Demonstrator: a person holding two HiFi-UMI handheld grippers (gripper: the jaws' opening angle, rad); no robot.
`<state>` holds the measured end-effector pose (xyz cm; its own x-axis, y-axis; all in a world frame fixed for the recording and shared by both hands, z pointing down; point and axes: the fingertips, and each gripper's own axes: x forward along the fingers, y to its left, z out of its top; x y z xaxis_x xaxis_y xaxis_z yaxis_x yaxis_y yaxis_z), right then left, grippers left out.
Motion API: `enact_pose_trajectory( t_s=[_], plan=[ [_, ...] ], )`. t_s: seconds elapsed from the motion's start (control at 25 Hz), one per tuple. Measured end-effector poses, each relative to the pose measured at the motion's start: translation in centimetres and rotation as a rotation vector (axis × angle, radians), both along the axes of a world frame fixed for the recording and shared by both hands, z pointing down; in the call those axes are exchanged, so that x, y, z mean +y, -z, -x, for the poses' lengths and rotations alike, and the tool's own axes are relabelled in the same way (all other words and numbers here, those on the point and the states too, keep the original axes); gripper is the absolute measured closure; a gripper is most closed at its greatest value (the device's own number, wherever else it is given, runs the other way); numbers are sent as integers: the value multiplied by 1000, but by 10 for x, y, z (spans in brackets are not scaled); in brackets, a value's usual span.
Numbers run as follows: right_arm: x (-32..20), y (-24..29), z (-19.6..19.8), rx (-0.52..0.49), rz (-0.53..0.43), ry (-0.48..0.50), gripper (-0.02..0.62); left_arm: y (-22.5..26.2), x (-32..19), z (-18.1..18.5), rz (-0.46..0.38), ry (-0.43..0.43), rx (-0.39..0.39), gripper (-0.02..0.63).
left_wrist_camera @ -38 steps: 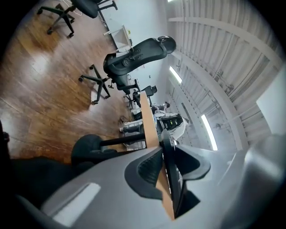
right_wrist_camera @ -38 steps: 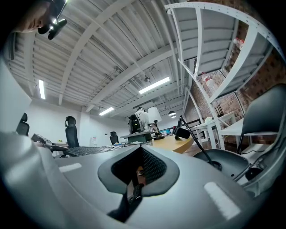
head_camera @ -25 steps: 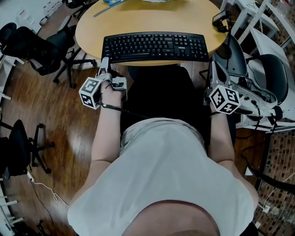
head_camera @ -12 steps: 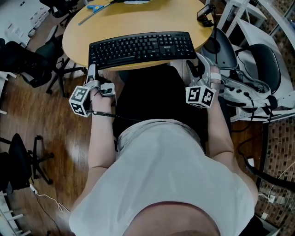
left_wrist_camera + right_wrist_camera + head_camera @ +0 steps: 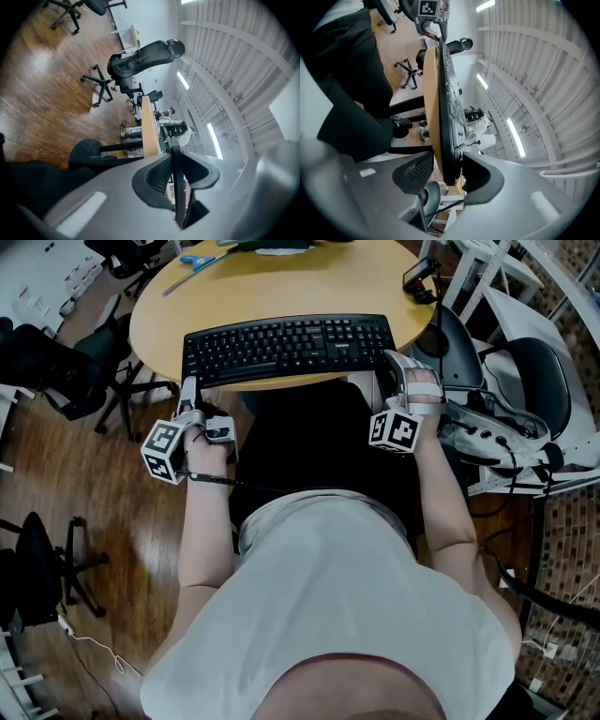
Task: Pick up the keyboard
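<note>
Right hand-held gripper (image 5: 447,159): rolled on edge, jaws wide but closing. The right end of the keyboard (image 5: 289,341) is between them, and as far as the right gripper view shows the pads are not pressing on it yet. Left hand-held gripper (image 5: 177,157): jaws look drawn together on the keyboard's thin near-left corner, which shows edge-on as a dark strip between the pads.

Keyboard: black, full width, lying flat along the near rim of the round wooden bench (image 5: 281,287). Its two near corners reach past the curve of the rim, just ahead of your lap.

Risks, judged from here:

1. The bench edge sits just beside the keyboard in your right jaw gap. If the under jaw goes below the wood, you clamp bench and keyboard together and the lift stalls or jerks.
2. Your right bite is at the very end of the keyboard. A thin plastic lip can slide out once weight comes on, dropping that end onto the bench or your lap.
3. Your left hold is on a corner only. If you raise one side ahead of the other, the keyboard twists and levers out of the smaller grip. Bring both up together and level.
4. No cable is visible at the back; if there is one, it could snag.
5. The blue-handled scissors (image 5: 195,259) lie well apart at the far rim. They only matter if you shove the keyboard forward.
</note>
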<state>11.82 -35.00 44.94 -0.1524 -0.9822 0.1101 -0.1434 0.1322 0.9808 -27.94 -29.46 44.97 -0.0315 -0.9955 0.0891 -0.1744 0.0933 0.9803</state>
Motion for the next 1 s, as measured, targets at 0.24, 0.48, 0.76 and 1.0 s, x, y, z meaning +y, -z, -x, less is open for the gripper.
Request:
enact_pose_trajectory(
  t_s=[0.24,0.48,0.76,1.0],
  plan=[
    [4,9,-1,14,-34,-14,477,0,0,1,2,5,-5,204],
    [6,13,-1,26,-47,-17,500,-5,1,1,5,1,19,202],
    [10,22,-2,29,-64,-13,511,1,0,0,-13,-4,39,200],
    [14,33,0,29,-103,-1,518,6,2,1,-19,-2,50,198]
  ],
)
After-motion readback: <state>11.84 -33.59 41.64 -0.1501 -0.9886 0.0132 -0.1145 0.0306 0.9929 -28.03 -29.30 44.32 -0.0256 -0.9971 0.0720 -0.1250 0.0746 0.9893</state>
